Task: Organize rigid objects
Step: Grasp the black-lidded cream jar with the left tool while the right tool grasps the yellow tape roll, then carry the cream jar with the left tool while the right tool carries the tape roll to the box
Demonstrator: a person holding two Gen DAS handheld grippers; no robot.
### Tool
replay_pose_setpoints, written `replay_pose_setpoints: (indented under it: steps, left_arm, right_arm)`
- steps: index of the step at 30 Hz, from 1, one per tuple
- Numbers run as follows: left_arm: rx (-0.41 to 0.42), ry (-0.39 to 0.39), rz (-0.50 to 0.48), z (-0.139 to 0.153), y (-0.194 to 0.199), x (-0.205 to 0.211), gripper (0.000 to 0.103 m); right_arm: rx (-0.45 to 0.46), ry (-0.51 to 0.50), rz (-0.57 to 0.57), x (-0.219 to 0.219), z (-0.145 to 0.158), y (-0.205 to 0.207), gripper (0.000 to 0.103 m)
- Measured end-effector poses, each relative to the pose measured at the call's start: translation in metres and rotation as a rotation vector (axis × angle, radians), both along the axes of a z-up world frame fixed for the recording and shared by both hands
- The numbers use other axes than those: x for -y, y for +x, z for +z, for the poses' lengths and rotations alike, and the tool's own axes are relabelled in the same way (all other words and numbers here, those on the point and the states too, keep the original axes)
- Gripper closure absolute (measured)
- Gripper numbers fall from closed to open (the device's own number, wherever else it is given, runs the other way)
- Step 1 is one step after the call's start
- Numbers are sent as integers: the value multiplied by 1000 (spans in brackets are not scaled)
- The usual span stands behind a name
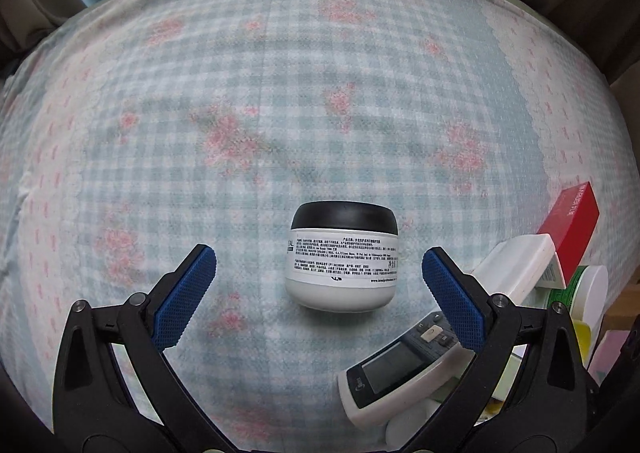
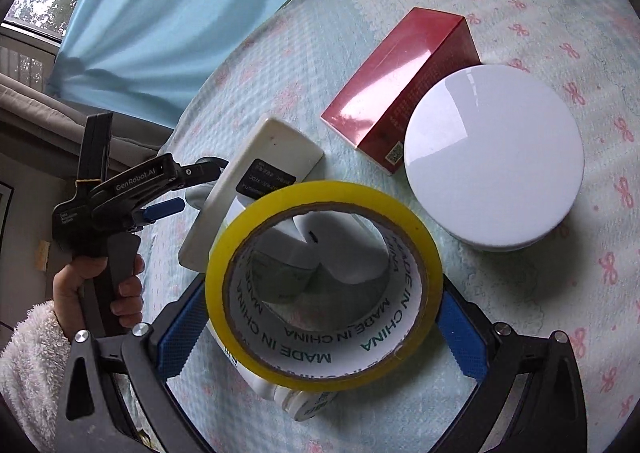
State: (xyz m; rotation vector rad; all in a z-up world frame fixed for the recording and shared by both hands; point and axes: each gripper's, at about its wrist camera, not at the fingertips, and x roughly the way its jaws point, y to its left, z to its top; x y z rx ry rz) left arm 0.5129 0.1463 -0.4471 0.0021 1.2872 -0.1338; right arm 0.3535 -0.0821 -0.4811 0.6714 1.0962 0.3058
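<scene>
A white jar with a black lid (image 1: pixel 343 257) stands upright on the checked floral cloth (image 1: pixel 280 113). It sits just ahead of my left gripper (image 1: pixel 319 259), which is open, with wide gaps on both sides of the jar. My right gripper (image 2: pixel 320 317) is shut on a yellow tape roll (image 2: pixel 320 193), held by its outer rim above a pile of objects. Under the roll lie a white remote (image 2: pixel 340 245) and a white block with a black label (image 2: pixel 256 181). A hand (image 2: pixel 100 285) holds the left gripper (image 2: pixel 164 209) at the left of the right wrist view.
A red box (image 2: pixel 400 93) and a round white lid (image 2: pixel 494 157) lie beyond the tape. In the left wrist view, a screen remote (image 1: pixel 396 377), a white block (image 1: pixel 516 269), the red box (image 1: pixel 572 229) and a green-labelled jar (image 1: pixel 588 289) crowd the right side. A blue curtain (image 2: pixel 160 13) hangs behind.
</scene>
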Motion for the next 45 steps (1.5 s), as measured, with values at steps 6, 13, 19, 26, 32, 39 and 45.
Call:
replay_pose_setpoints:
  steps: [6,13,19,26,32,39,45]
  left_arm:
    - [-26,-2,12,-11,10,1,17]
    - [-62,28,-30,-22,15,24,50]
    - [-34,41,-51,-18,10,30,50]
    - [27,32,-56,17,-11,25,50]
    - [101,31,-85,70,-41,28,50]
    - [176,12,-111,145,-96,31,50]
    - [212,-30,-142,207,-151,39,50]
  right_arm:
    - [-15,4,-30,4,1,5,5]
    - [-38,-3,-18,7,5,5,5]
    - [-39,-19,-12,1,8,11,5]
    - [-5,-26,-4,-4,26,4,5]
    - [43,-42,18,-5,64,-11,5]
    - [104,-78,36,1,132,-41,5]
    - [146,-143,57,9,204,-83,5]
